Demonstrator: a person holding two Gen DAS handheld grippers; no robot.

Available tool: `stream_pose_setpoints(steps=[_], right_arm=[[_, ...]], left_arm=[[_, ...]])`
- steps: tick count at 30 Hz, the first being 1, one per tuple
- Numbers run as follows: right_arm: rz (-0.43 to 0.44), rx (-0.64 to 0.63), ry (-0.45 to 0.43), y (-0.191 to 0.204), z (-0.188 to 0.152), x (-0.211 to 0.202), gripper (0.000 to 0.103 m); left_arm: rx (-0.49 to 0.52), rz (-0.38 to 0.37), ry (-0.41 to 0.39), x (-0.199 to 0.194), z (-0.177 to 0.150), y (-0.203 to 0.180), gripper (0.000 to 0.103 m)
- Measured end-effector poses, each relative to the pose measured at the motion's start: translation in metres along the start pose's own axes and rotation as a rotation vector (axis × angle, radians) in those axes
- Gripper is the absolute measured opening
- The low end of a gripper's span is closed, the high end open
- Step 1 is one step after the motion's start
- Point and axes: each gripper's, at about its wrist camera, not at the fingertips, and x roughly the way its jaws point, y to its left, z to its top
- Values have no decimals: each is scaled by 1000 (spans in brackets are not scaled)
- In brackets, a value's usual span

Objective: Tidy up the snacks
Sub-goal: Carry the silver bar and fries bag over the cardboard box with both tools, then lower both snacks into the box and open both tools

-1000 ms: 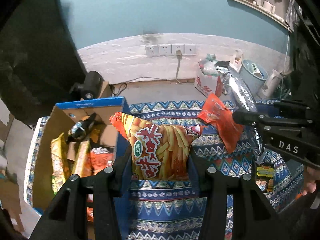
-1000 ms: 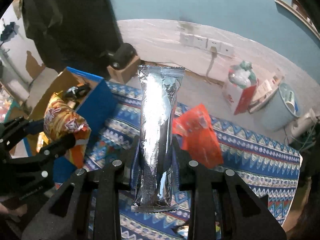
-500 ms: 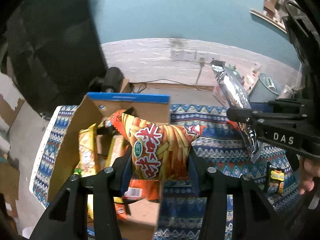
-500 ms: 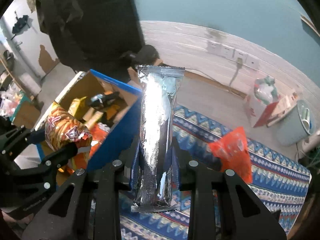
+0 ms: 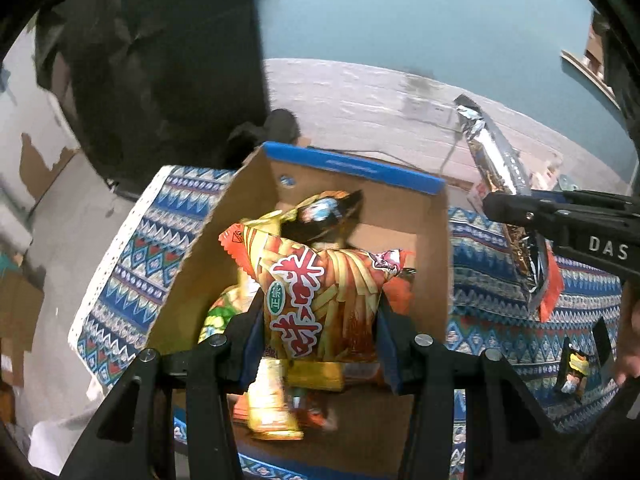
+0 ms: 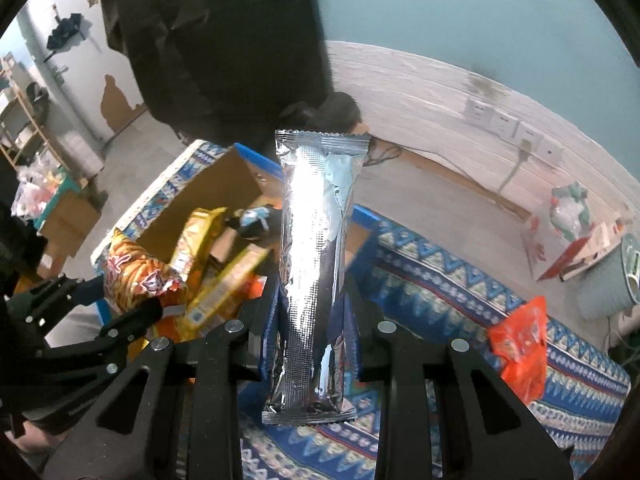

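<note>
My left gripper (image 5: 316,312) is shut on an orange fries-print chip bag (image 5: 320,288) and holds it above the open cardboard box (image 5: 432,280), which has a blue rim and several snack packs inside. My right gripper (image 6: 310,320) is shut on a long silver foil pack (image 6: 314,264), held upright just right of the box (image 6: 192,200). The silver pack (image 5: 500,184) and right gripper (image 5: 560,224) show at the right of the left wrist view. The chip bag (image 6: 136,276) and left gripper (image 6: 120,320) show at the left of the right wrist view.
The box stands on a blue patterned cloth (image 6: 440,280). A red-orange snack pack (image 6: 520,344) lies on the cloth at the right, and a small dark pack (image 5: 572,364) lies nearer. A pale bucket (image 6: 624,280) and wall sockets (image 6: 504,124) are behind.
Both grippers have moved left with their packs. The chip bag went from beside the box to over its opening. The silver pack came up to the box's right wall.
</note>
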Motion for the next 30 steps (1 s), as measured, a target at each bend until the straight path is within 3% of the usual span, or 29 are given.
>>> stream_pose_setpoints(steps=[15,17,19,30], right_arm=[[52,-16,63,44,13,46,27],[54,-17,70,49,13,50,27],[54,-17,76,52,13,54,27],[72,-18,107,65,11,67,27]], left_arm=[[-135,48,80,28,-9,56,53],[-138,51,75,24,-8,57,68],[-136,66,57,19,-8,59,73],[-149,76,48,7,-7,69,73]])
